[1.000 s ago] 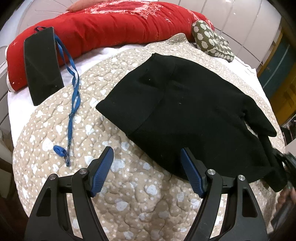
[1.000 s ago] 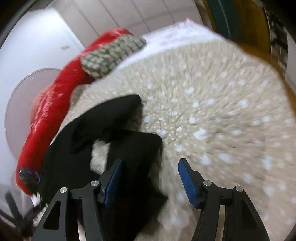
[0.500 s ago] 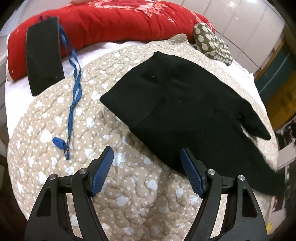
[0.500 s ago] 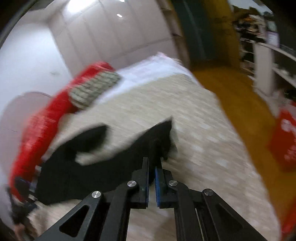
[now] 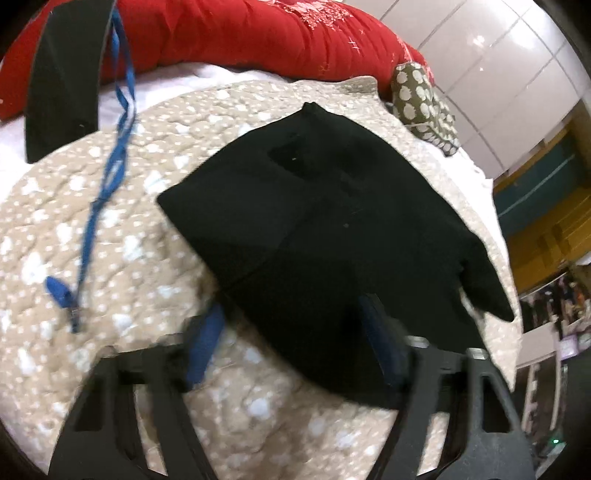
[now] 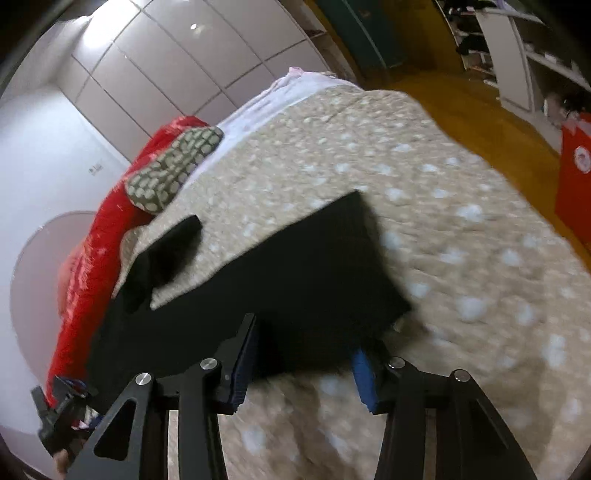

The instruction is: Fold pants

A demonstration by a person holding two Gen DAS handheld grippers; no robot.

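Black pants (image 5: 332, 221) lie spread on the dotted beige quilt (image 5: 110, 240), waist end toward me in the left wrist view. My left gripper (image 5: 291, 338) straddles their near edge: one finger rests beside the cloth, the other above it. Its jaws are closing and the pads are still apart from the fabric. In the right wrist view one leg of the pants (image 6: 295, 277) lies straight, and the second leg end sticks out further back. My right gripper (image 6: 303, 376) is just behind that leg, jaws opening, with the cloth's near edge between the tips but not pinched.
A long red cushion (image 5: 240, 33) and a small patterned pillow (image 5: 421, 103) line the bed's far side. A black case (image 5: 62, 74) with a blue lanyard (image 5: 110, 177) lies left of the pants. Beyond the bed edge are wooden floor (image 6: 461, 92) and a red bag (image 6: 572, 177).
The right gripper shut on the leg end, pulled it out straight, and has now let go. The left gripper moved in over the pants' near edge and its jaws have narrowed.
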